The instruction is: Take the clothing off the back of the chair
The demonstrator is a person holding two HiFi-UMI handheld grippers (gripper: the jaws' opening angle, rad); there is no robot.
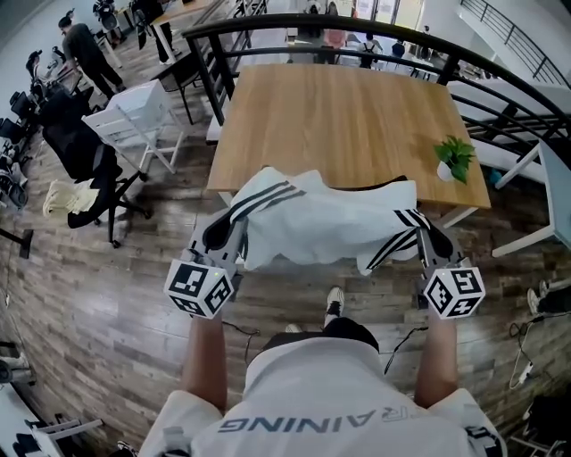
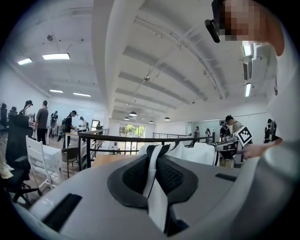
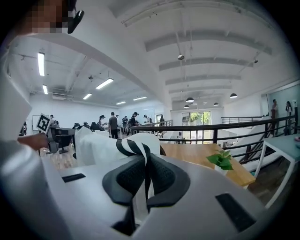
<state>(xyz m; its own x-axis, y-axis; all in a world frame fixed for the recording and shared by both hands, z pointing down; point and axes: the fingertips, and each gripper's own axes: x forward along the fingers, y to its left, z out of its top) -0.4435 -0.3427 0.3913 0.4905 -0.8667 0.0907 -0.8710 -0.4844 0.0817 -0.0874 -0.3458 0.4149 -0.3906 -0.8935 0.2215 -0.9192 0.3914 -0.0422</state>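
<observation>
The white clothing (image 1: 321,223) with black stripes hangs spread out sideways. Its long axis runs left to right across the head view, just in front of the near edge of the wooden desk (image 1: 339,116). The left claw (image 1: 220,234) is pressed together on a striped fold at the clothing's left end, with fabric pinched between its pads. The right claw (image 1: 432,239) is clamped the same way on the striped right end. A small potted plant (image 1: 455,159) stands near the desk's right corner.

Soft white cloth garment (image 1: 321,223) with black stripes, smooth matt wooden table (image 1: 348,116), wood-plank floor (image 1: 107,294), black metal railing (image 1: 268,20)
</observation>
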